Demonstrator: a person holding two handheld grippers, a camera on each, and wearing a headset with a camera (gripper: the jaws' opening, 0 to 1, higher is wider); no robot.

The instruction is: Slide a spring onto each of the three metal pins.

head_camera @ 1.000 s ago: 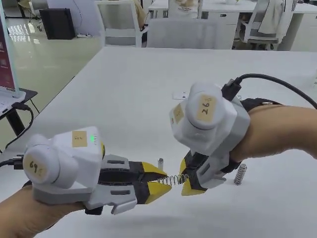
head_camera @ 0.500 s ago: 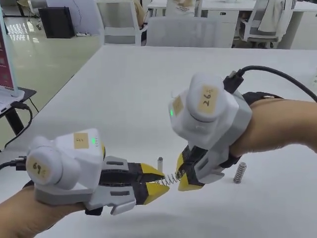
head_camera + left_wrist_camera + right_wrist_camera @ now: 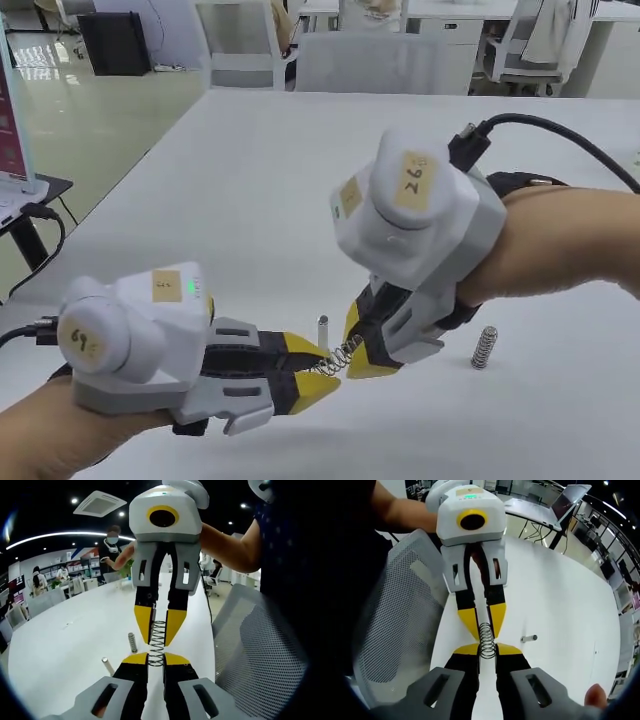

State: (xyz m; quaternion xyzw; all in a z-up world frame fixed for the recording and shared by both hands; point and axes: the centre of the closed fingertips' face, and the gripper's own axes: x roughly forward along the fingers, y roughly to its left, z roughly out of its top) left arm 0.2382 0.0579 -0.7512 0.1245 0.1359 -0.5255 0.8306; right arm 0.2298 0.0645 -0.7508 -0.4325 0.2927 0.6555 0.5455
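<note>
A small coil spring hangs in the air between both grippers, each holding one end. My left gripper comes in from the lower left, shut on the spring's near end. My right gripper reaches down from the right, shut on the other end. A bare metal pin stands on the white table just behind the spring and also appears in the gripper views. To the right, a second spring stands upright on the table.
The white table stretches wide around the work. A black cable runs from the right gripper across the forearm. Chairs and desks stand past the far edge, and a laptop stand sits at the left.
My right gripper has moved left toward the left gripper, so the spring between them looks shorter and more tilted. The left gripper has barely moved.
</note>
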